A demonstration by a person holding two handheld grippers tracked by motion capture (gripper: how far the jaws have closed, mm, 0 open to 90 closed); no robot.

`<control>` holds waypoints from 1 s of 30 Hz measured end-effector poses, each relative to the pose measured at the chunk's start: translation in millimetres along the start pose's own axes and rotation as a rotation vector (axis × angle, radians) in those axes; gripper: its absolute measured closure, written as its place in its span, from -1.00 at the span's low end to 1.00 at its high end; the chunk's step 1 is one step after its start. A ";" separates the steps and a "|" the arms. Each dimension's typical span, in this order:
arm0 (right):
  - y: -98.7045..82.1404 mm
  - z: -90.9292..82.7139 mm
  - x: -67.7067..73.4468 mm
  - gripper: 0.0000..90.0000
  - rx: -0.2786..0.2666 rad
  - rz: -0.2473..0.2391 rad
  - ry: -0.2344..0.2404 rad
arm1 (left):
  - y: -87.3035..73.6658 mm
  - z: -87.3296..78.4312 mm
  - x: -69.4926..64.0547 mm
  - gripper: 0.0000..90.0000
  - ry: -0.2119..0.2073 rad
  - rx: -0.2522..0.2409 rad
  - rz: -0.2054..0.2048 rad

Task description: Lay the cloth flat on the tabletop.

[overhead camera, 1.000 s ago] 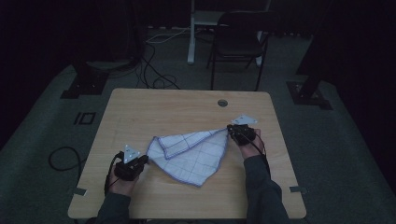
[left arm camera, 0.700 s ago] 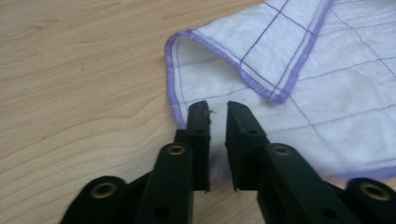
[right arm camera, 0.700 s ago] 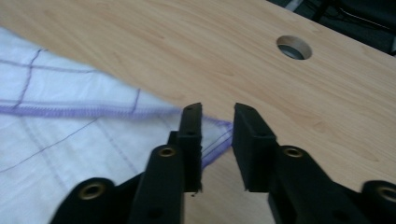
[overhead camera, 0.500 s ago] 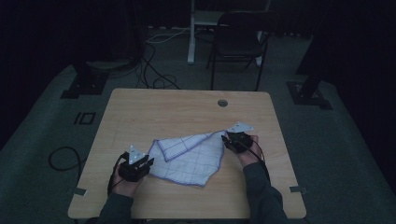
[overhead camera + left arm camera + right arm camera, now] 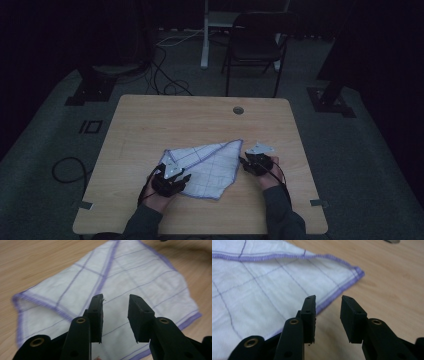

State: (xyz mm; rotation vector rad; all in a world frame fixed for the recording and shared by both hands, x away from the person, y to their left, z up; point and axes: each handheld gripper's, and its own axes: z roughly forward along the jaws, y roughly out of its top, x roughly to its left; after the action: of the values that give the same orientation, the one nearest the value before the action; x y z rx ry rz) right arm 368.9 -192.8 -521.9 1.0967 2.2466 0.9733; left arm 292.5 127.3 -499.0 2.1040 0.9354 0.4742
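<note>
A white cloth [image 5: 210, 167] with thin purple grid lines and a purple hem lies folded flat on the wooden table [image 5: 150, 120]. My left gripper [image 5: 172, 181] hovers over the cloth's near left part, open, nothing between its jaws; the left gripper view looks across the cloth [image 5: 130, 280] past that gripper [image 5: 115, 307]. My right gripper [image 5: 252, 164] is open just off the cloth's right edge. In the right gripper view the gripper [image 5: 327, 307] stands over bare wood beside the hemmed corner of the cloth [image 5: 262, 282].
A round cable hole [image 5: 238, 110] sits near the table's far edge. Behind the table stand a dark chair [image 5: 255, 45] and a white desk leg [image 5: 205, 35]. Cables [image 5: 165, 85] trail on the floor, and black stand feet [image 5: 90, 90] flank the table.
Both grippers let go of the cloth and drew back toward the person. The cloth, earlier stretched between them, now lies flat and folded.
</note>
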 end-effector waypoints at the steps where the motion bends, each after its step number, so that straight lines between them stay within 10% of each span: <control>1: -3.3 -1.2 -0.4 0.45 0.001 0.006 0.001 | 1.5 1.5 -2.5 0.45 -0.008 0.001 0.004; 22: -20.8 -18.2 -1.0 0.34 -0.013 0.057 -0.022 | 30.1 52.4 -66.8 0.30 -0.183 0.038 0.120; 30: -21.6 -17.5 -0.3 0.32 -0.017 0.052 -0.019 | 26.9 76.7 -83.0 0.32 -0.179 0.107 0.160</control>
State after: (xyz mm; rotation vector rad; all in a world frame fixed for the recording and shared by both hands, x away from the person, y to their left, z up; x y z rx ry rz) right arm 347.1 -209.3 -526.9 1.1575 2.2013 0.9970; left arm 295.4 15.0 -528.9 2.2868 0.7070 0.3144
